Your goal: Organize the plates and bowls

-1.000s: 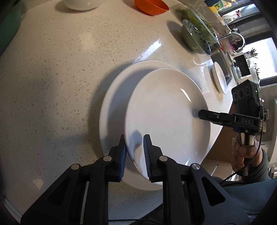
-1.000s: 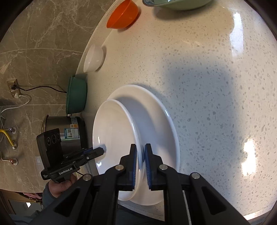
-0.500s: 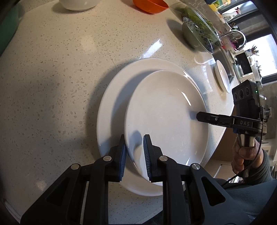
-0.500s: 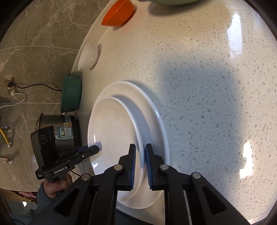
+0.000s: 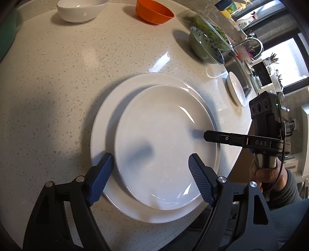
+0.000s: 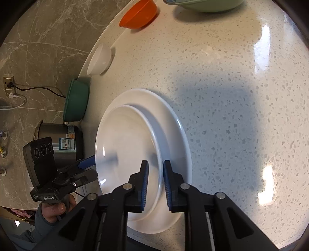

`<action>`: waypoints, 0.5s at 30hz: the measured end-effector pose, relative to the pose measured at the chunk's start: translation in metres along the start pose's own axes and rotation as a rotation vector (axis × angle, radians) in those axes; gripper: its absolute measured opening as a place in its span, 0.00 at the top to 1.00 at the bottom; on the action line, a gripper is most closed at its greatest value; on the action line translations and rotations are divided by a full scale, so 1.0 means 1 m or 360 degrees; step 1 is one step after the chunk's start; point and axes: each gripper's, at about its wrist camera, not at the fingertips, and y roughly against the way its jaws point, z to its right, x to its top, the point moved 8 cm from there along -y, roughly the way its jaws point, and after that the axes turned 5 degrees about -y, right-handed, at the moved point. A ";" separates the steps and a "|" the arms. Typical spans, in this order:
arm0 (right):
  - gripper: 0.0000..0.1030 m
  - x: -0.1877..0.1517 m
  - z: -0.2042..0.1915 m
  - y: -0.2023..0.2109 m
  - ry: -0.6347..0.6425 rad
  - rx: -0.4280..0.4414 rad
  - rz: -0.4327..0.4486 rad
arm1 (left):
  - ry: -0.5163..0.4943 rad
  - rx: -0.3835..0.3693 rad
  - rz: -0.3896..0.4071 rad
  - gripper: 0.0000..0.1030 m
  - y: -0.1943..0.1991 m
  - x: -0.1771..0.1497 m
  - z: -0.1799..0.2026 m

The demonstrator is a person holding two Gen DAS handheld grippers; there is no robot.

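A smaller white plate (image 5: 164, 139) (image 6: 125, 139) lies on a larger white plate (image 5: 115, 100) (image 6: 173, 135) near the counter's front edge. My left gripper (image 5: 149, 160) stands wide and still opening. The small plate's near rim sits between its blue pads (image 5: 102, 173), which do not touch it. My right gripper (image 6: 155, 164) is opening a little, with the small plate's right rim in the narrow gap and its pads just off it. In the left wrist view the right gripper (image 5: 205, 136) reaches in over the plate's right edge. The left gripper (image 6: 87, 162) shows at the plate's left edge.
At the back of the speckled counter (image 5: 58, 77) stand a white bowl (image 5: 82, 9) and an orange bowl (image 5: 153, 11). A green bowl with a patterned dish (image 5: 204, 46) and a small white dish (image 5: 236, 88) sit by the sink. A teal bowl (image 6: 76, 102) and a steel pot (image 6: 58, 139) are at the left.
The left jaws have sprung wide off the small plate's rim, and the right jaws have parted slightly. The small plate has settled onto the larger plate.
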 end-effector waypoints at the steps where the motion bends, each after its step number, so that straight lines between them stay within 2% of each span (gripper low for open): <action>1: 0.74 0.000 -0.001 0.001 0.0000 0.0009 0.0006 | 0.0006 -0.0002 0.0009 0.21 0.001 0.000 0.000; 3: 0.59 -0.001 -0.006 0.002 0.0018 0.0033 0.0021 | 0.0019 -0.0017 0.0035 0.17 0.005 0.000 -0.001; 6: 0.43 -0.003 -0.014 0.003 0.0045 0.0047 0.0040 | 0.0039 -0.0046 0.0069 0.15 0.010 0.001 -0.003; 10: 0.34 -0.006 -0.019 0.007 0.0041 0.0049 0.0077 | 0.0052 -0.0064 0.0109 0.15 0.021 0.003 -0.001; 12: 0.24 -0.008 -0.020 0.014 0.0018 0.0058 0.0103 | 0.0048 -0.0095 0.0162 0.15 0.032 0.007 0.005; 15: 0.23 -0.012 -0.022 0.033 -0.0021 0.0112 0.0147 | 0.0022 -0.0167 0.0276 0.08 0.052 0.019 0.023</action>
